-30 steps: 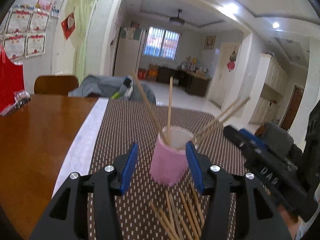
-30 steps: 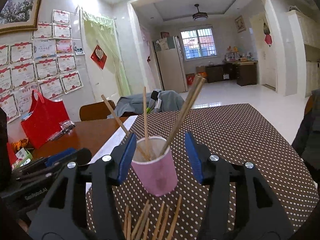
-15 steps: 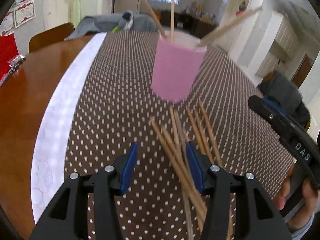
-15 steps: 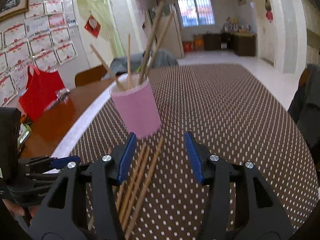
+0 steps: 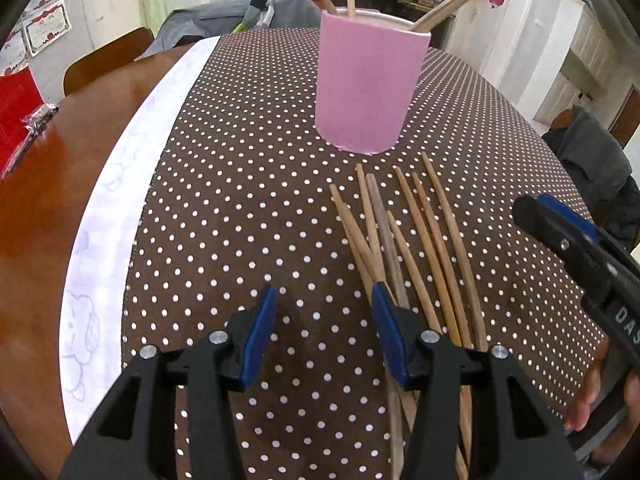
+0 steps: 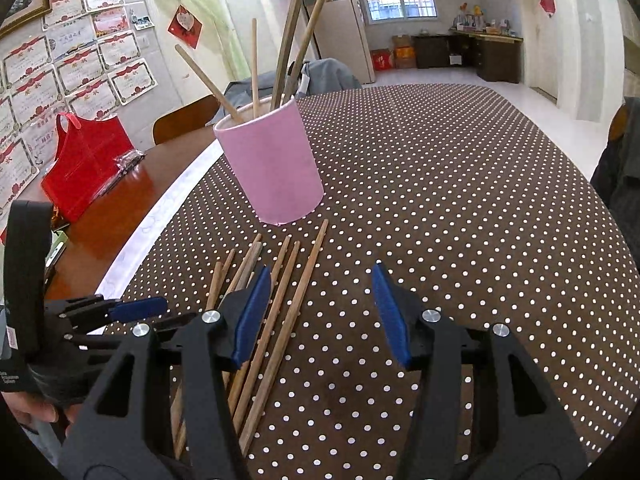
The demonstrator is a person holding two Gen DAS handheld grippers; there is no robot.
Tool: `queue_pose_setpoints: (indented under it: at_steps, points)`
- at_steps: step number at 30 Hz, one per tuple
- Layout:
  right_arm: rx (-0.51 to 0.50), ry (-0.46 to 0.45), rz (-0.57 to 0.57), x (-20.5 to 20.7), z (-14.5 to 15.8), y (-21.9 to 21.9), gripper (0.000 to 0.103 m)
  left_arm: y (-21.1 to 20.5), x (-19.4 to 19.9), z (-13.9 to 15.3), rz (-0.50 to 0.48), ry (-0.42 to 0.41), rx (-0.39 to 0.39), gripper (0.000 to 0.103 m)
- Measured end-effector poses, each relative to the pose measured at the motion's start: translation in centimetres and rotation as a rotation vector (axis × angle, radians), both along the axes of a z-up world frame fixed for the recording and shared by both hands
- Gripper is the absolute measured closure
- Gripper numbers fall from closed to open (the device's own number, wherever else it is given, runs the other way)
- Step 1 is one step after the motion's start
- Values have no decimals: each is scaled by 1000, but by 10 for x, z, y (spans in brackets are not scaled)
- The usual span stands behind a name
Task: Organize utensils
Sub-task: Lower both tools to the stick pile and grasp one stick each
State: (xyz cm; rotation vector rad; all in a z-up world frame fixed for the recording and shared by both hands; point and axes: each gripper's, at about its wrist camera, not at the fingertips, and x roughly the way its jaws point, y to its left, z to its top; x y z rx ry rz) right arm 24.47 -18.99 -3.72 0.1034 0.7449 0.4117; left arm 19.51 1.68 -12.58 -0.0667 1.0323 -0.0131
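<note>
A pink cup (image 5: 368, 80) stands on the brown dotted cloth with several chopsticks upright in it. Several loose wooden chopsticks (image 5: 420, 232) lie in a bundle on the cloth in front of the cup. My left gripper (image 5: 323, 292) is open and points down at the cloth; its right finger sits over the bundle's left edge, with only bare cloth between the fingers. My right gripper (image 6: 321, 276) is open just above the same loose chopsticks (image 6: 288, 292), its left finger over them, and one stick lies under the gap. The pink cup (image 6: 272, 164) stands beyond it. Neither gripper holds anything.
The cloth's white border (image 5: 120, 184) runs along bare brown table (image 5: 48, 208) on the left. A red bag (image 6: 84, 168) sits on that wood, with a chair (image 6: 184, 120) behind it. Each gripper shows in the other's view: the right gripper (image 5: 560, 236) and the left gripper (image 6: 136, 308).
Both grippers have dropped and tipped downward. The cup, earlier framed between the fingers, now stands beyond them, and the loose chopsticks lie under the fingertips. The jaws stayed open.
</note>
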Motion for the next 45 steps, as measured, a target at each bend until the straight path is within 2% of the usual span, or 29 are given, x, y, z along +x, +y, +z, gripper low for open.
queue_pose_setpoints:
  at_steps: [7,12,17,24,29,32,33,34,41,45]
  points:
    - [-8,26,13,6,-2,1,51,-10,5,4,-40,24,92,53]
    - [-7,42,15,12,-4,-1,50,-14,-1,6,-79,41,80,53]
    - [-11,52,25,14,-5,-1,50,-19,-6,2,-124,44,109,53]
    - [-27,68,38,14,-8,0,50,1,0,-5,-91,66,77,54]
    - [-64,95,36,18,-11,6,50,-5,2,-5,-128,52,131,54]
    - [-94,131,50,22,-14,11,50,-3,7,-4,-140,58,91,76]
    - [-108,148,57,24,-15,14,50,-2,10,-4,-138,56,104,87]
    - [-118,163,63,26,-16,16,50,-2,12,-4,-137,56,101,92]
    - [-216,273,80,45,-22,38,50,12,22,-4,-90,41,78,96]
    - [-291,288,78,53,-24,55,50,19,25,-5,-71,32,70,96]
